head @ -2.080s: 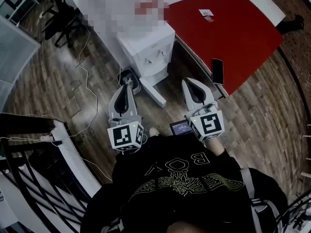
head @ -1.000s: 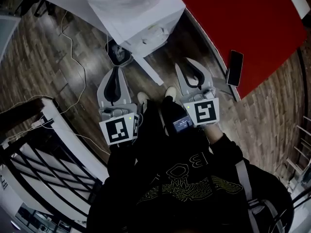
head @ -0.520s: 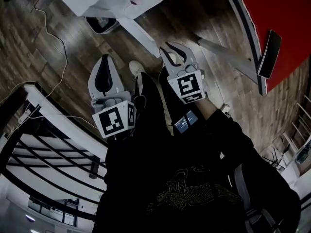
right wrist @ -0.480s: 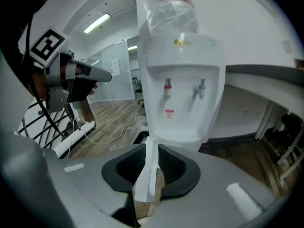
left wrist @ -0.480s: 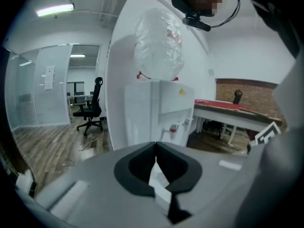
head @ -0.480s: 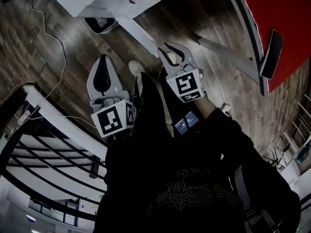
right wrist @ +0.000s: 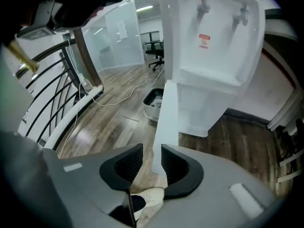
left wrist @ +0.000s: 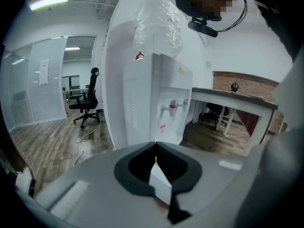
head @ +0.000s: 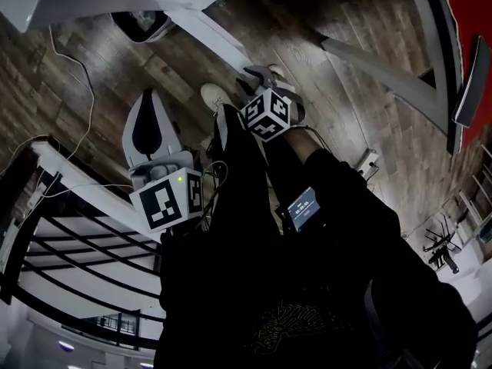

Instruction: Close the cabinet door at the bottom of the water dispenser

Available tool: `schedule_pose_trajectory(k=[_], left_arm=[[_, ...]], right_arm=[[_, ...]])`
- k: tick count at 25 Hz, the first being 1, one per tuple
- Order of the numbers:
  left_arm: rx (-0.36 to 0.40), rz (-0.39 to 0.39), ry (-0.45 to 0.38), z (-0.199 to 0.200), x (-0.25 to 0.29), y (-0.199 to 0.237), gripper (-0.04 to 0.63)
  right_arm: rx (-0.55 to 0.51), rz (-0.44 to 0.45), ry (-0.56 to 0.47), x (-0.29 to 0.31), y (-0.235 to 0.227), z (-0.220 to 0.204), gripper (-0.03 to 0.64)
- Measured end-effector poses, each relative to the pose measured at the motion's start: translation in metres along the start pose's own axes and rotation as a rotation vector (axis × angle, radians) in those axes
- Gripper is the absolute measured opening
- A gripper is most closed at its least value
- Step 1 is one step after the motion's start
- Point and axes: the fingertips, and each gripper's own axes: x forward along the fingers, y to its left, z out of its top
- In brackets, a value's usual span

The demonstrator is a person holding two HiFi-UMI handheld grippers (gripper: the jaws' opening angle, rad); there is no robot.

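Reaching the open cabinet door (right wrist: 167,120): right tongs (right wrist: 152,155) opening astride its edge, left tongs (left wrist: 156,145) pinched together; next, swing it closed.

One water dispenser (right wrist: 213,56), one cabinet door (right wrist: 167,118)

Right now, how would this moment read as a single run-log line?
cabinet door: open, not yet closed | right gripper: jaws opening, door edge lined up between them, no pad contact seen | left gripper: shut, empty

Smooth white plastic water dispenser (right wrist: 209,42); glossy wood-plank floor (right wrist: 109,122).
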Motion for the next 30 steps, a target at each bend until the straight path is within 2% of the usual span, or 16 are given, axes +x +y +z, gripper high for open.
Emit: schedule_pose_trajectory(k=[4, 8, 11, 18, 21, 25, 30], left_arm=[[-0.009, -0.005, 0.016, -0.005, -0.001, 0.001, 0.008], [-0.016, -0.009, 0.005, 0.001, 0.004, 0.000, 0.008], [-0.028, -0.011, 0.000, 0.003, 0.008, -0.001, 0.007], [-0.074, -0.019, 0.008, 0.002, 0.009, 0.002, 0.008], [-0.070, -0.024, 0.025, 0.001, 0.012, -0.003, 0.008], [-0.068, -0.030, 0.030, 0.004, 0.021, -0.004, 0.008], [-0.093, -0.033, 0.036, 0.012, 0.031, -0.002, 0.008]], right_arm=[[-0.003, -0.027, 0.056, 0.008, 0.001, -0.011, 0.106], [-0.033, -0.068, 0.066, 0.008, -0.014, -0.012, 0.057], [-0.036, -0.102, 0.070, 0.006, -0.034, -0.016, 0.057], [-0.066, -0.221, 0.089, 0.003, -0.120, -0.016, 0.066], [-0.039, -0.268, 0.088, 0.002, -0.162, -0.009, 0.064], [0.007, -0.340, 0.077, 0.008, -0.218, 0.010, 0.063], [0.008, -0.355, 0.049, 0.025, -0.270, 0.045, 0.048]])
